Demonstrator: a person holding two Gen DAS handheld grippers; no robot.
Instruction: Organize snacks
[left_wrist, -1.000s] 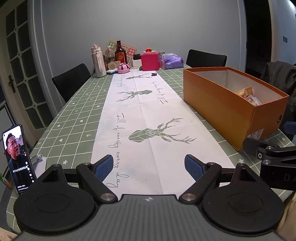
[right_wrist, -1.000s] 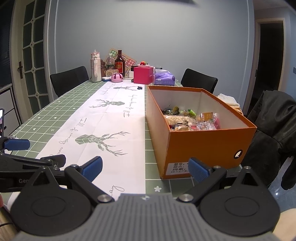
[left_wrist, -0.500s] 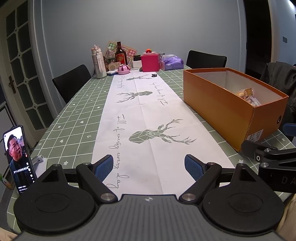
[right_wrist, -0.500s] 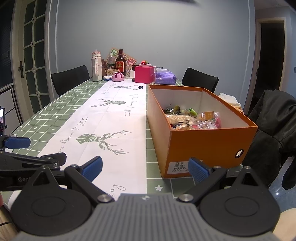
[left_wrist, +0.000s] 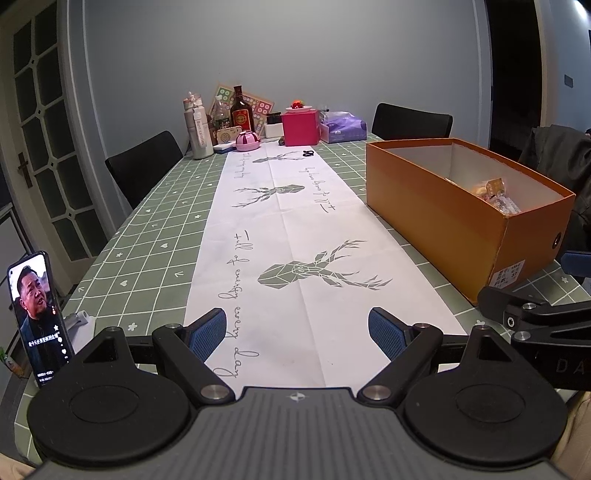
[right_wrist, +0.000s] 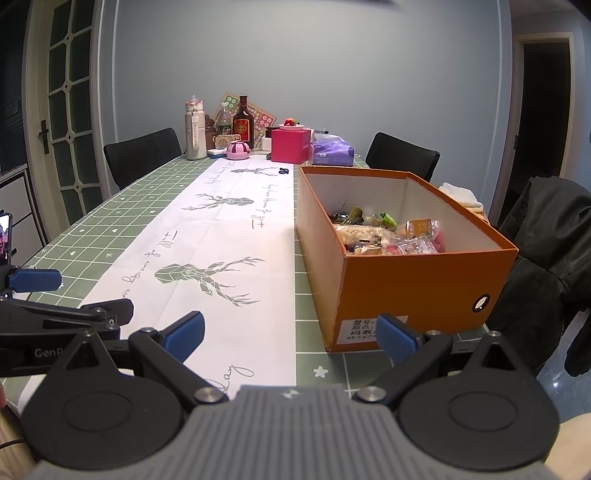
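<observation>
Snacks: a jumble of small wrapped packets, heaped in the near half of an open orange box. Pale nuts or crackers in clear film, a green wrapper, something red at the right side. The far half of the box floor shows bare. From the left wrist view only the top of the heap peeks over the box wall.

The box sits on the right side of the bench, its long wall running alongside the white deer-print runner. No loose packets show on the runner or on the green checked cloth. That fits two readings: everything gathered in and the job near done, or the heap waiting to be sorted out of the box. I cannot tell which.

Right gripper: fingers spread wide, nothing between them, held low at the near bench edge and pointed at the box's near left corner. Left gripper: likewise spread and empty, aimed down the runner, just beside the right one. Both seem parked level and back from the box, likely so neither blocks the other.

Further out: a phone propped upright at the near left edge, screen lit. At the far end, bottles, a pink box and a purple tissue pack, well apart from the snacks. Black chairs around; a dark jacket hangs at right.
</observation>
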